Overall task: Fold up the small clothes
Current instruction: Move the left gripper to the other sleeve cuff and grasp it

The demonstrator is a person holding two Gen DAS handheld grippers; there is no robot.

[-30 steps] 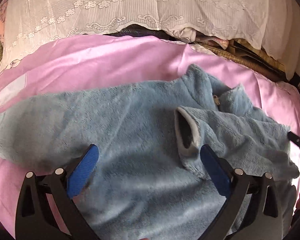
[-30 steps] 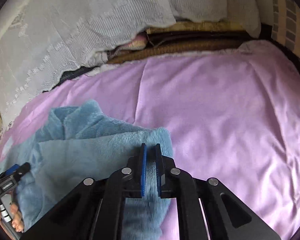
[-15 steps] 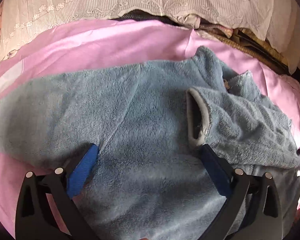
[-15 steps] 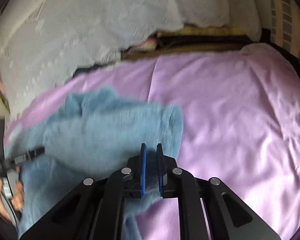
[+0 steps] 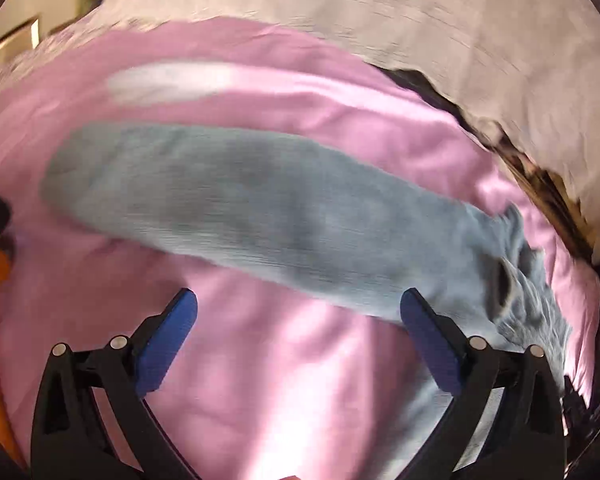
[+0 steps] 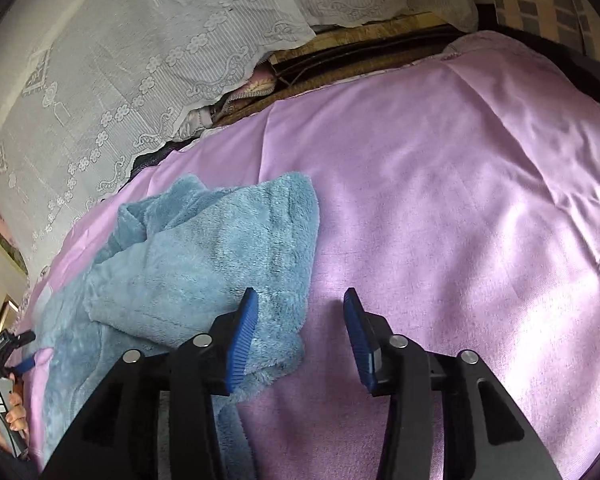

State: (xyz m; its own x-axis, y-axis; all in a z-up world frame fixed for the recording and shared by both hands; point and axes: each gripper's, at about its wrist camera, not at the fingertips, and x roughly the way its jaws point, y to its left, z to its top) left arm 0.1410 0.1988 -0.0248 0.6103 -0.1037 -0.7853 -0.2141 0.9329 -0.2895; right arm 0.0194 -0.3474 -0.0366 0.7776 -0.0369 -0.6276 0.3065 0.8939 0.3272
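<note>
My right gripper (image 6: 298,330) has just been opening its jaws, and now they stand apart with nothing squeezed between them. The fluffy blue top (image 6: 204,264) lies on the pink sheet (image 6: 460,200), part of it folded over, its edge touching my left blue pad (image 6: 242,338). My left gripper (image 5: 298,344) is wide open over the pink sheet and holds nothing. The top's long blue sleeve (image 5: 228,208) stretches out flat just past it, blurry.
</note>
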